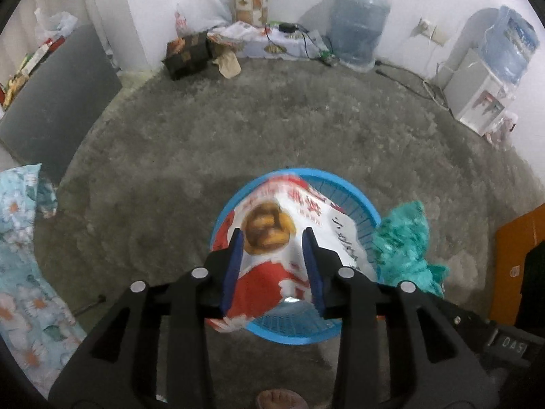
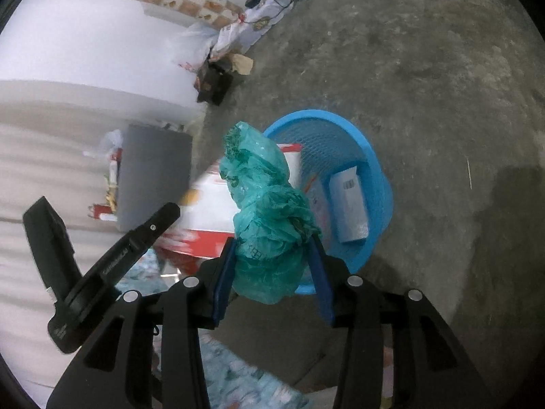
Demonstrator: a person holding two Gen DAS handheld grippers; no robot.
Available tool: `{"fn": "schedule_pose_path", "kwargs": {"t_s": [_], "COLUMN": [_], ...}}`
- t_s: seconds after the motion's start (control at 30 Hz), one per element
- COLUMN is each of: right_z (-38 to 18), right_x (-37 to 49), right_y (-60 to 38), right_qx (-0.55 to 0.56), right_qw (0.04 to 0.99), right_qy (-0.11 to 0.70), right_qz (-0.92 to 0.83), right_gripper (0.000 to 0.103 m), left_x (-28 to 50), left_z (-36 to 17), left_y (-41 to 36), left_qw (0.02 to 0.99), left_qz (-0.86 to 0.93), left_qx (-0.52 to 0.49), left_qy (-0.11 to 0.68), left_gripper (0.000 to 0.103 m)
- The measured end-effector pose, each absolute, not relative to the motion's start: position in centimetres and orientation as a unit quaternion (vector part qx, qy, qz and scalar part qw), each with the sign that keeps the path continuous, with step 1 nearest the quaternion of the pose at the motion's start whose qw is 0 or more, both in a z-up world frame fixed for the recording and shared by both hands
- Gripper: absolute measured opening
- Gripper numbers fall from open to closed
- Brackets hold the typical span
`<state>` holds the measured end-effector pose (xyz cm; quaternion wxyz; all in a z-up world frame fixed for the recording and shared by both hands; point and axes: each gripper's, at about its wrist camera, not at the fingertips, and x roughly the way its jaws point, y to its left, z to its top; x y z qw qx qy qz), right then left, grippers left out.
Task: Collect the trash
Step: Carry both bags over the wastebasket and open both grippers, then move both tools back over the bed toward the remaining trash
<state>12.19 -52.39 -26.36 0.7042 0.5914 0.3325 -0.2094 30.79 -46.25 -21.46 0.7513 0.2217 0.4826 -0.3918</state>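
**Two pieces in hand, one already binned**

Two grippers, both loaded, both over the blue basket (image 1: 354,201).

Left gripper (image 1: 274,266): pads pinching the red-and-white snack bag (image 1: 272,228). Bag hangs directly above the basket mouth and covers most of it in the left wrist view. Edges are motion-blurred, so I can't tell if its lower end is touching the rim or is just above it.

Right gripper (image 2: 274,264): pads clamped on the crumpled green plastic bag (image 2: 262,191). It sits at the near side of the basket (image 2: 374,156), more over the rim than over the centre. In the left view the same green bag (image 1: 405,235) shows just beside the basket on its right.

Status:
- Done: one white carton (image 2: 349,201) lying inside the basket against the mesh wall.
- In progress: snack bag and green bag, both held, neither released.
- Left: open left over the mouth, shift right inward, then drop. My read, not observed.

Possibly more to collect: brown crumpled paper (image 1: 228,63) and a dark box (image 1: 187,56) by the far wall. Can't confirm those count as trash.

Floor (image 1: 272,119) between me and the wall is bare concrete.
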Motion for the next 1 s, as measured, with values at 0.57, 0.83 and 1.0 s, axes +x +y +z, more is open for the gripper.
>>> {"fn": "schedule_pose_path", "kwargs": {"t_s": [0.57, 0.83, 1.0], "right_z": [-28.2, -24.6, -20.9], "right_x": [11.3, 9.3, 8.3], "right_y": [-53.1, -51.5, -49.5], "right_qx": [0.587, 0.577, 0.561], "right_qw": [0.688, 0.709, 0.727], "right_qy": [0.346, 0.323, 0.315], "right_qz": [-0.249, -0.245, -0.239], "right_gripper": [0.067, 0.067, 0.067], "left_x": [30.7, 28.4, 26.1], "left_z": [-18.5, -10.8, -5.0], "left_y": [-44.8, -41.9, -37.6], "left_qw": [0.756, 0.77, 0.78], "left_qz": [-0.382, -0.41, -0.426], "left_qx": [0.167, 0.157, 0.147], "left_qy": [0.504, 0.463, 0.434], "left_gripper": [0.063, 0.071, 0.076]}}
